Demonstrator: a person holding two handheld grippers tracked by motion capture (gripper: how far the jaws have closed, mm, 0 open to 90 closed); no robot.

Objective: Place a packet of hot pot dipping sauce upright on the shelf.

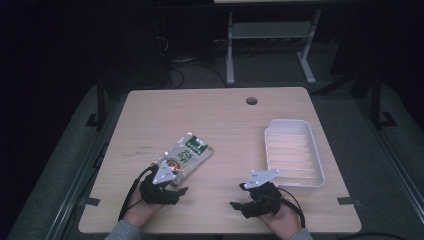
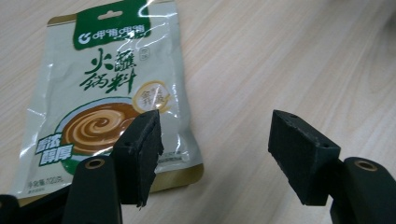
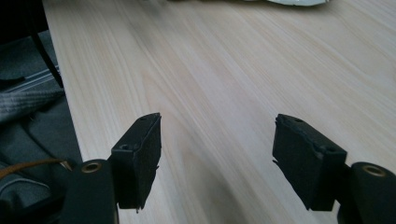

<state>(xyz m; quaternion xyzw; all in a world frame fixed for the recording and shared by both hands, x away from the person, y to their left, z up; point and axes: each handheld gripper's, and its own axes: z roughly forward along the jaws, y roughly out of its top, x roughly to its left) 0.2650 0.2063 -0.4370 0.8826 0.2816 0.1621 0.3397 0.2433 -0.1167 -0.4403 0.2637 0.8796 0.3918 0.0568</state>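
A green and white sauce packet [image 1: 186, 154] with a brown swirl picture lies flat on the wooden table [image 1: 225, 115], left of centre. My left gripper [image 1: 170, 189] sits just at its near end, held by a hand. In the left gripper view the packet [image 2: 107, 93] lies ahead to the left, and the left gripper [image 2: 217, 126] is open with one jaw over the packet's near corner and nothing between the jaws. My right gripper [image 1: 239, 196] rests near the front edge, right of centre. The right gripper [image 3: 217, 126] is open over bare wood.
An empty white ribbed tray [image 1: 295, 152] stands at the right side of the table, just beyond the right gripper; its rim [image 3: 289, 2] shows at the top of the right gripper view. A cable hole [image 1: 251, 100] sits near the table's far edge.
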